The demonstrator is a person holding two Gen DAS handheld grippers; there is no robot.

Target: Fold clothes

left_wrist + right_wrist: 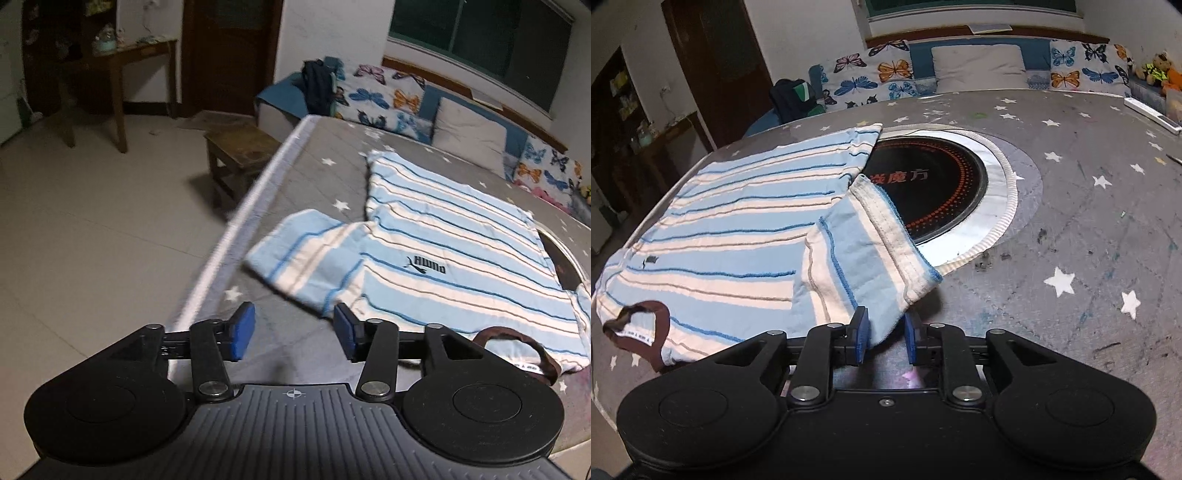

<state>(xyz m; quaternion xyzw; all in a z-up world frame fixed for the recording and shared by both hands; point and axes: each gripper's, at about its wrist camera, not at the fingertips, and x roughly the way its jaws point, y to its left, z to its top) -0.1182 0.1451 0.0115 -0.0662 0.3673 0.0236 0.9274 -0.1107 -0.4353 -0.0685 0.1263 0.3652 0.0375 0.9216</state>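
The left gripper (pixel 294 329), jaws spread and empty, hangs lower centre. The right gripper (pixel 885 338), jaws parted around the sleeve (pixel 864 254), may snag it, spoiling the shirt (pixel 738 218) fold.

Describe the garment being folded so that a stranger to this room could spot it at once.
Start at the grey star-printed table cover, with its round black hob. Beside the hob lies a T-shirt, one short sleeve folded in. Only it has pale blue and white stripes and a brown collar.
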